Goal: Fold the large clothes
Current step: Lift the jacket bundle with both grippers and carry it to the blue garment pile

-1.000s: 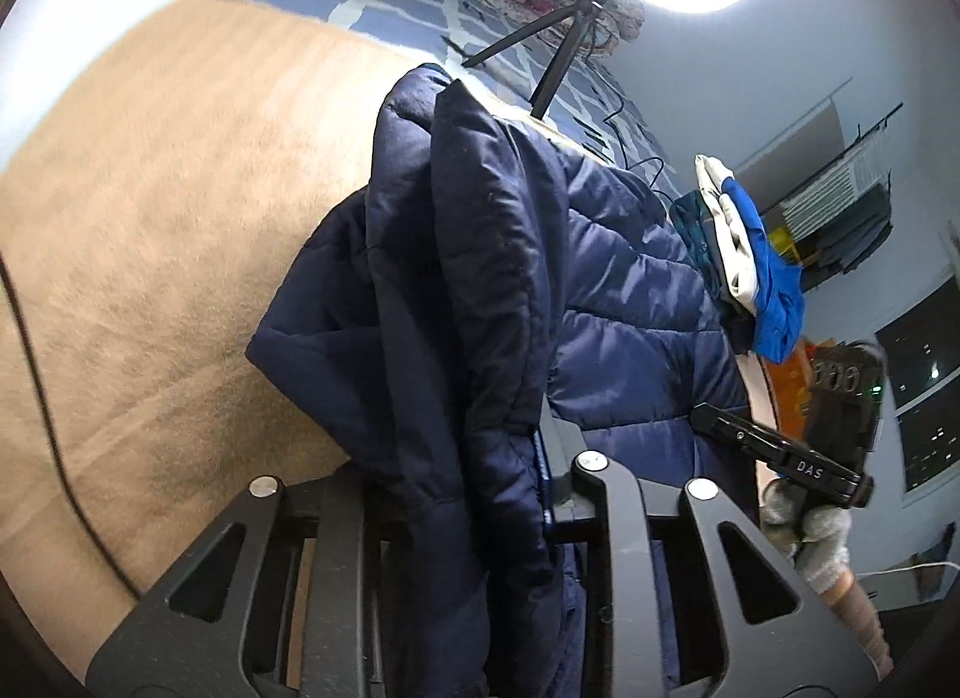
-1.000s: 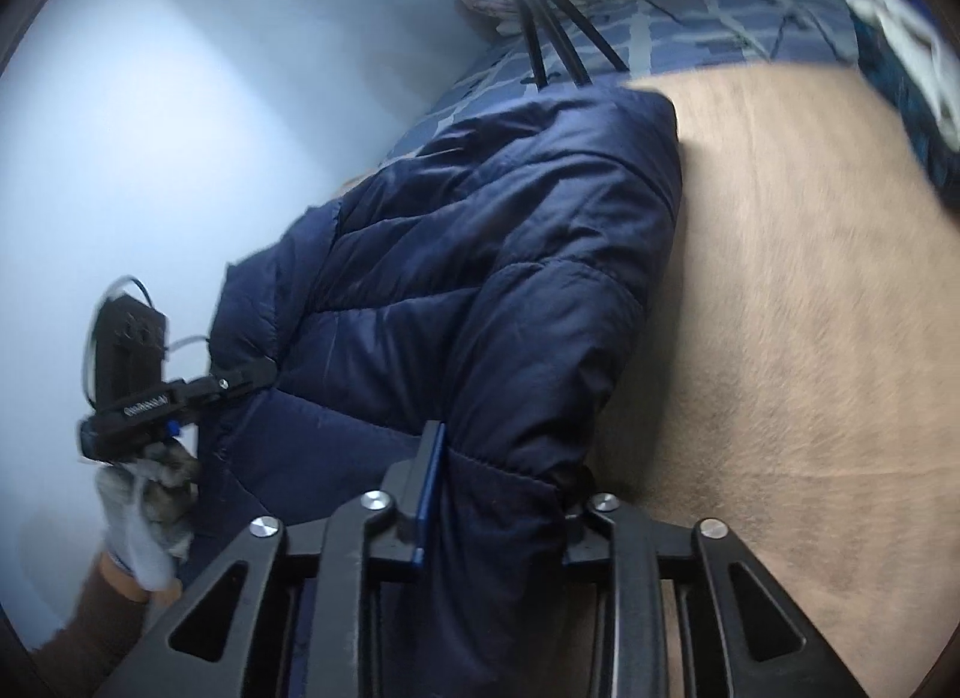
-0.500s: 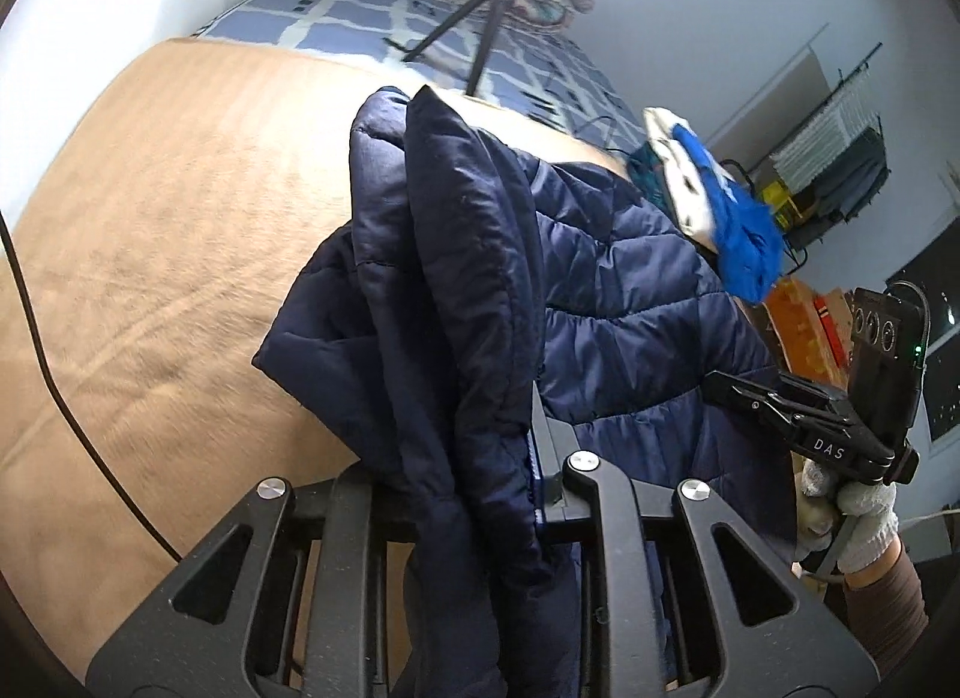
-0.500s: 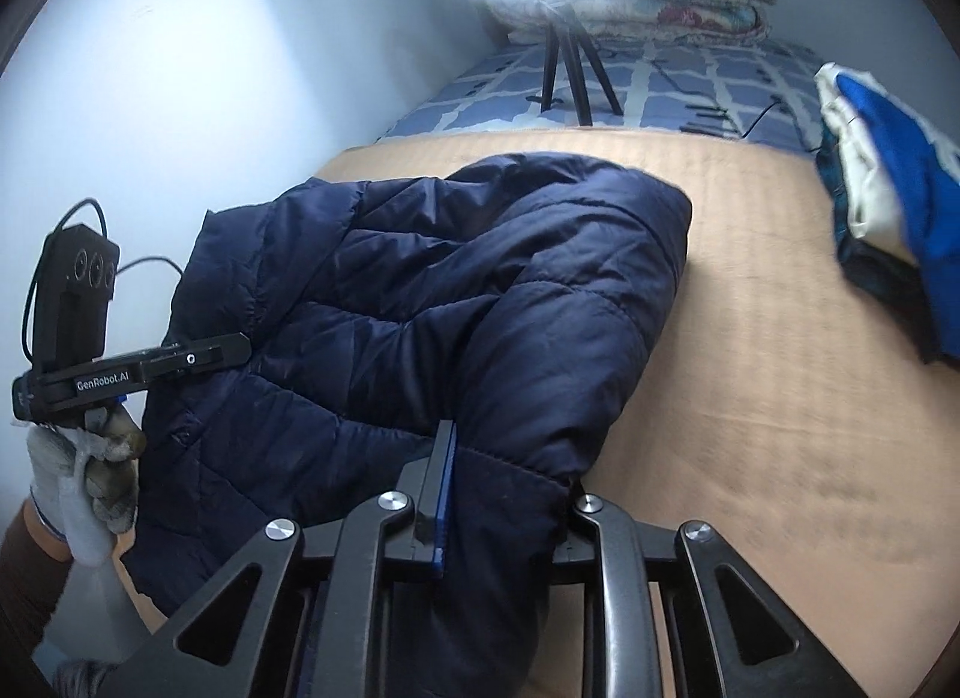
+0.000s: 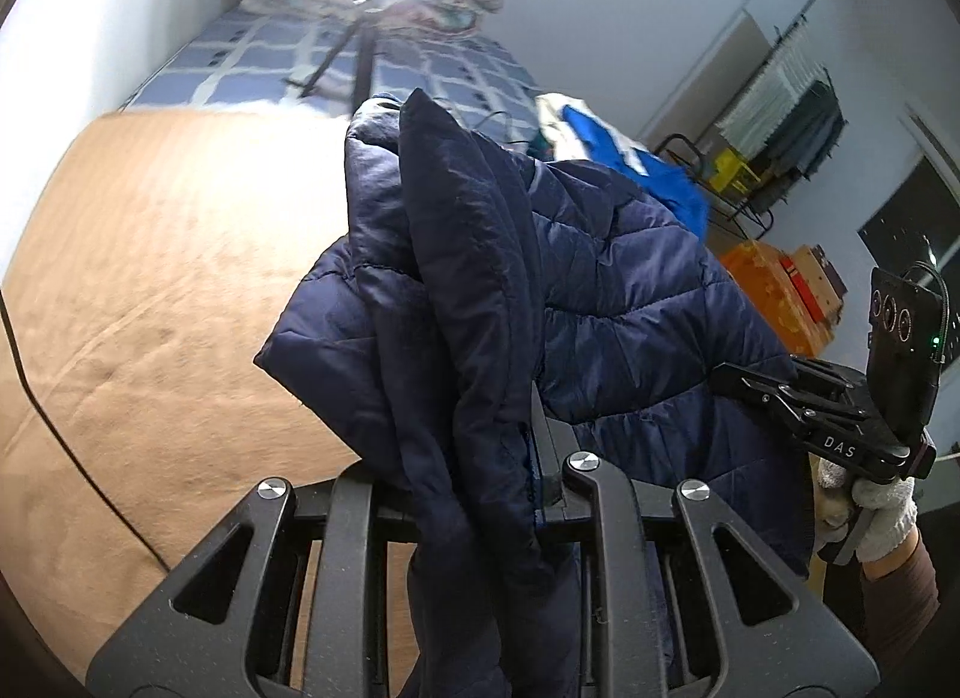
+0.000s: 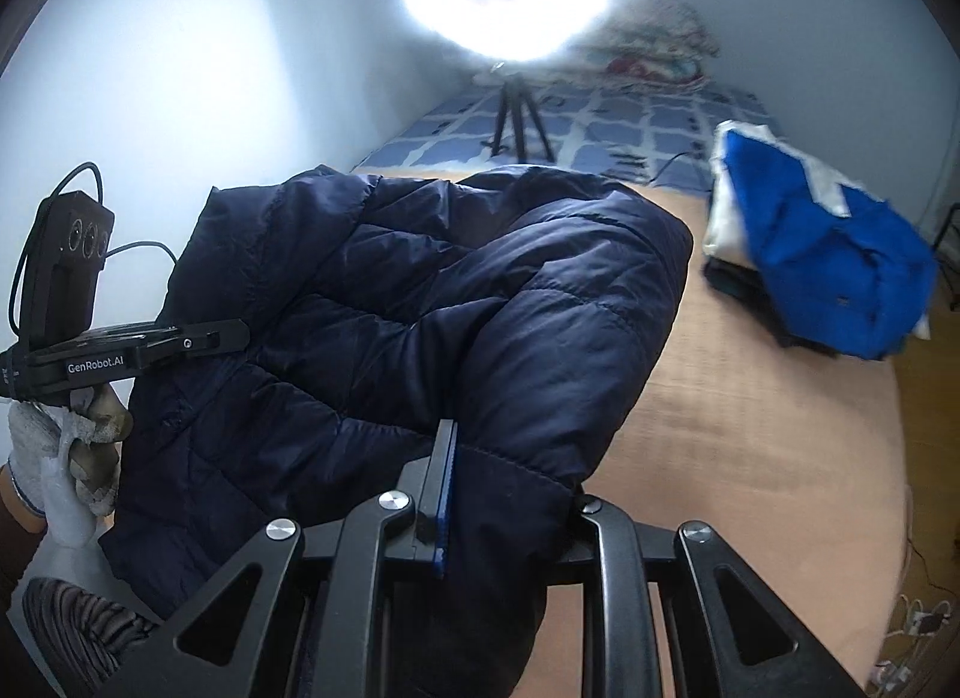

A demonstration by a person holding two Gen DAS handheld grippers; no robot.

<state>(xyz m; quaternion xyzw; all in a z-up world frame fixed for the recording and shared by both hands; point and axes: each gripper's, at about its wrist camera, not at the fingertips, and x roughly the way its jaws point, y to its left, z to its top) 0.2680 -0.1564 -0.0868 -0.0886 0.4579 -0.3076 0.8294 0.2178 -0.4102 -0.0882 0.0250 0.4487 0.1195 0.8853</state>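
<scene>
A dark navy quilted puffer jacket (image 5: 600, 302) hangs between both grippers above a bed with a tan blanket (image 5: 156, 290). My left gripper (image 5: 480, 476) is shut on a bunched edge of the jacket, whose fabric drapes over its fingers. My right gripper (image 6: 504, 488) is shut on another edge of the same jacket (image 6: 480, 302). Each gripper shows in the other's view: the right one (image 5: 828, 416) at right, the left one (image 6: 120, 350) at left.
A pile of folded clothes with a blue garment (image 6: 828, 266) on top lies on the blanket at right. A ring light on a tripod (image 6: 516, 122) stands on the checked bedcover. A black cable (image 5: 72, 446) runs over the blanket at left. A white wall is at left.
Both grippers have lifted and tilted up with the jacket still clamped; the ring light and far wall now fill more of both views. The jacket hangs higher off the blanket.
</scene>
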